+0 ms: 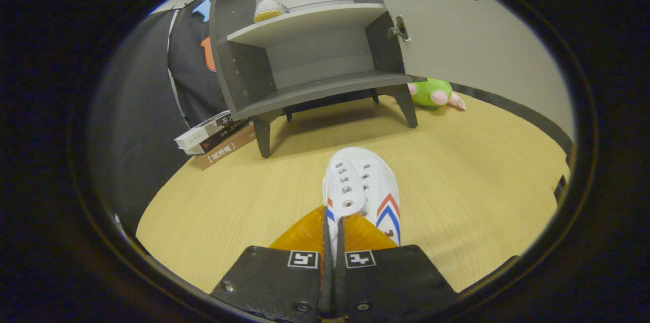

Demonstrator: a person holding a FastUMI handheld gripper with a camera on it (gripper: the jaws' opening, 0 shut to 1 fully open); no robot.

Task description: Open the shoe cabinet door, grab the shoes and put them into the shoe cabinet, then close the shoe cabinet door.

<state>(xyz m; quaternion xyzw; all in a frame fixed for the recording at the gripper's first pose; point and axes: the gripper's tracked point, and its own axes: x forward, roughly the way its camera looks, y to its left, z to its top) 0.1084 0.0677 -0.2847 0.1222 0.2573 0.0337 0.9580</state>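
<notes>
The claw is pinched on the white shoe, low in the picture. Ahead of it the table is bare wood up to the shoe cabinet at the top. The cabinet door is swung open to the upper right, so the bottom shelf is free. The top shelf has another shoe. Books lie at the left leg, and a green toy lies under the door.

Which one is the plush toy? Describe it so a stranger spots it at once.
Start at the open grey shoe cabinet standing on the pale wooden floor. Behind its front leg on the door side, under the open door, lies the plush toy. It alone is bright green with pink tips; the gripper is shut on the white sneaker.
</notes>
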